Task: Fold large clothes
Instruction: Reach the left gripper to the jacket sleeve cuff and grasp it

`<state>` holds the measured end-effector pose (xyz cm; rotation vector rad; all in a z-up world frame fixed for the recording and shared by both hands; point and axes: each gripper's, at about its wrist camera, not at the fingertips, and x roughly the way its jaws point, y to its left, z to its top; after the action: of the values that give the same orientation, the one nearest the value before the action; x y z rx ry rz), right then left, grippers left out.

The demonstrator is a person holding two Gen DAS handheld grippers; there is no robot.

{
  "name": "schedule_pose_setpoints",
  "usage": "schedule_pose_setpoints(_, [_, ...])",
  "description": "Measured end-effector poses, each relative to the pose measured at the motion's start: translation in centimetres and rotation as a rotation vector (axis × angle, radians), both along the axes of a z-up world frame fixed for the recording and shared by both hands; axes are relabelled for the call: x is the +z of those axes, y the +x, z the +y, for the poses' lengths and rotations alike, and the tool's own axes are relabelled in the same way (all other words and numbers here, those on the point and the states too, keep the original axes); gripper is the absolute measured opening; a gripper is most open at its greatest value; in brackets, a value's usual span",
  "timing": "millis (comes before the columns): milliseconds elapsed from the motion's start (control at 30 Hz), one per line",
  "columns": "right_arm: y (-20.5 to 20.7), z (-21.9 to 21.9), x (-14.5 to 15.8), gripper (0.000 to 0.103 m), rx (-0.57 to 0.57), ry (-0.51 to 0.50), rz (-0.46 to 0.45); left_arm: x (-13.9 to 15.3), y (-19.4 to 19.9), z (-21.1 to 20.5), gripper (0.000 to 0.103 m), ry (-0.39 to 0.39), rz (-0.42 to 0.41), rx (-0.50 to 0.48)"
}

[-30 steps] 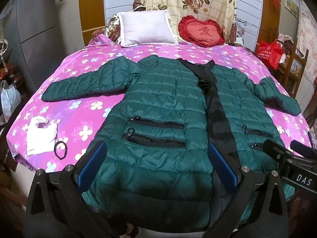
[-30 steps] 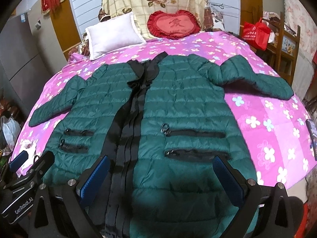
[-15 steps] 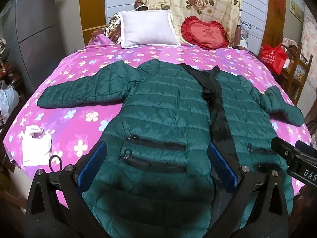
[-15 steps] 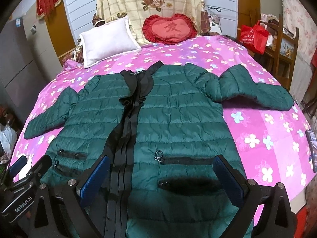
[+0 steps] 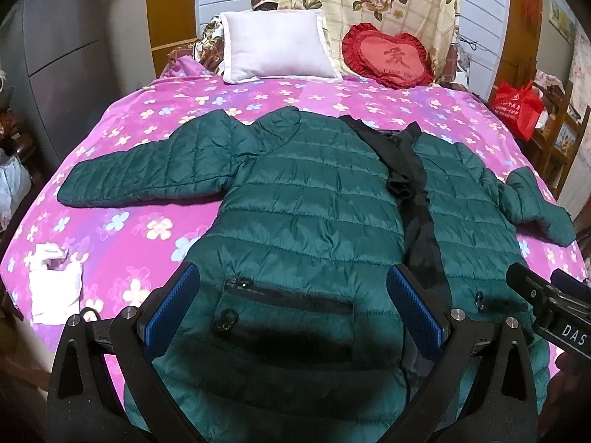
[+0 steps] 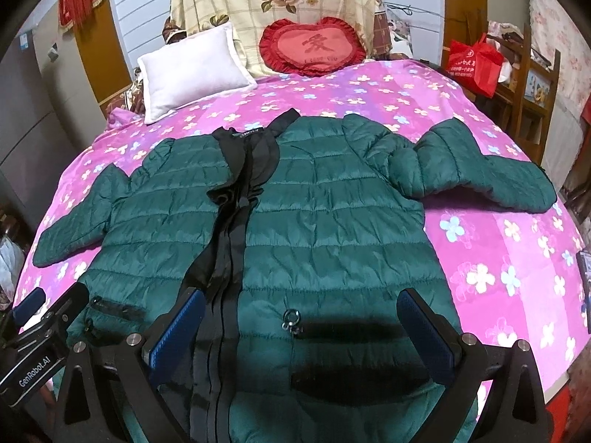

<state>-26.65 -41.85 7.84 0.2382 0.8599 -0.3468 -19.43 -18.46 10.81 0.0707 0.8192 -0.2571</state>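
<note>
A dark green quilted jacket (image 5: 314, 203) (image 6: 332, 229) lies face up on the pink flowered bed (image 5: 129, 243) (image 6: 498, 265), front unzipped with black lining along the middle and both sleeves spread outward. My left gripper (image 5: 293, 308) hovers open over the jacket's lower left panel, above the zip pockets. Over the lower right panel, near a zipper pull ring (image 6: 290, 321), my right gripper (image 6: 301, 326) hangs open. Neither holds any cloth. Each gripper's body shows at the edge of the other's view.
A white pillow (image 5: 277, 51) and a red heart cushion (image 5: 388, 55) rest at the head of the bed. White paper (image 5: 51, 288) and a black hair tie lie near the bed's left edge. A red bag (image 6: 474, 62) stands on wooden furniture at the right.
Both grippers have moved forward and lower over the jacket's hem; the pockets now sit between the fingers. The jacket itself has not moved, and both grippers stay open.
</note>
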Motion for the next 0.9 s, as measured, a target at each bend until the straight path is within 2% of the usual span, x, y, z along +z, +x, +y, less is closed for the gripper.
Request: schedule_pose_setpoints(900, [4.3, -0.8, -1.9, 0.103, 0.003, 0.001, 0.03, -0.9, 3.4, -1.6, 0.102, -0.021, 0.034, -0.01])
